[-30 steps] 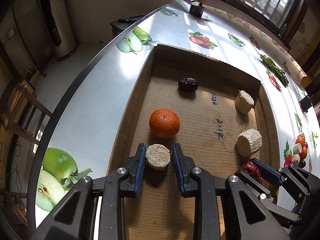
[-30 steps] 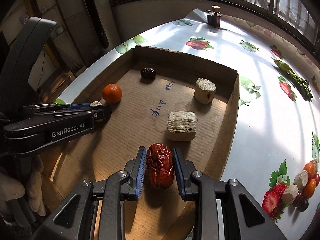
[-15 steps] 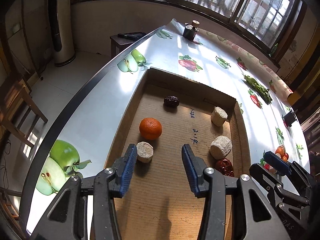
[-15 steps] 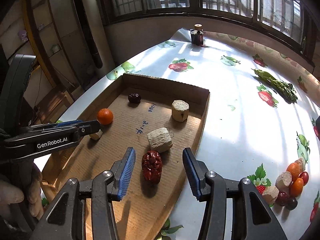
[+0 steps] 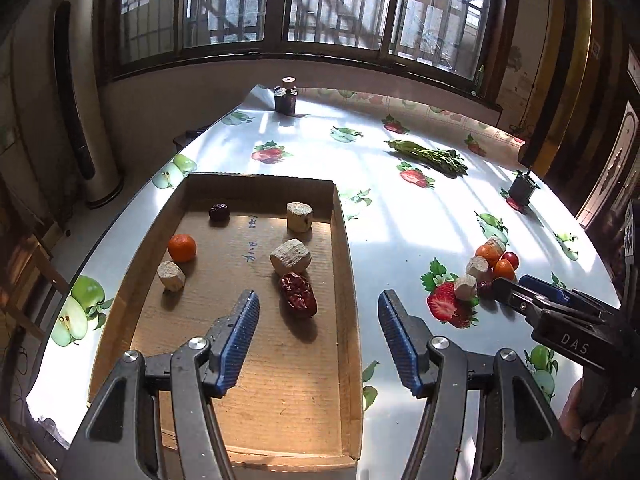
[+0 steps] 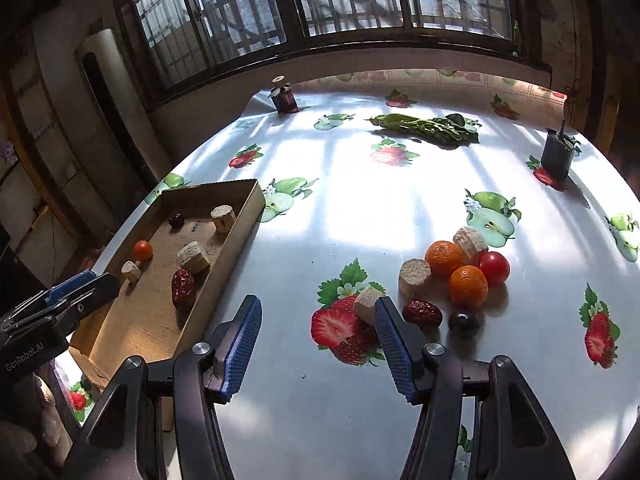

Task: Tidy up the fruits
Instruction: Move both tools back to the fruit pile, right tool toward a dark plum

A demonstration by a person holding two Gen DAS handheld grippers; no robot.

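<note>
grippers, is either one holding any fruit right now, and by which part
Nothing is held. The left gripper and right gripper are both open and empty; the red date lies loose in the cardboard tray.

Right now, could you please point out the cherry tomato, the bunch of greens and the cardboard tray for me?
cherry tomato [image 6: 493, 267]: right wrist view, middle of its red skin.
bunch of greens [image 6: 430, 125]: right wrist view, middle of the leaves.
cardboard tray [image 5: 345, 264]: left wrist view, its right wall.
</note>
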